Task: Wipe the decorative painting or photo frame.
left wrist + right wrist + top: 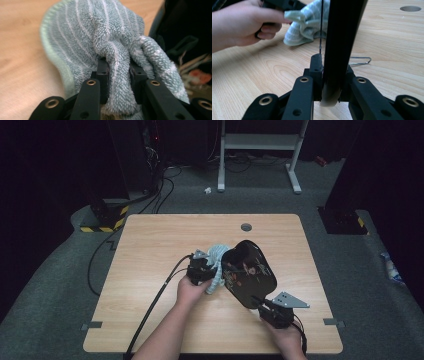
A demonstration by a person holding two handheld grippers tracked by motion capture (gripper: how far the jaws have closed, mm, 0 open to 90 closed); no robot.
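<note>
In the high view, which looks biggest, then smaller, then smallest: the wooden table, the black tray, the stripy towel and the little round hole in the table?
1. Wooden table
2. Black tray, tilted up, so it may look smaller than it is
3. Stripy towel, bunched up and partly hidden
4. Round hole

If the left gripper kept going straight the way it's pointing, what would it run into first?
The left gripper is clamped on the striped towel, so the towel leads. Past it, the black tray held by the right gripper looks likely first, though depth is unclear.
</note>
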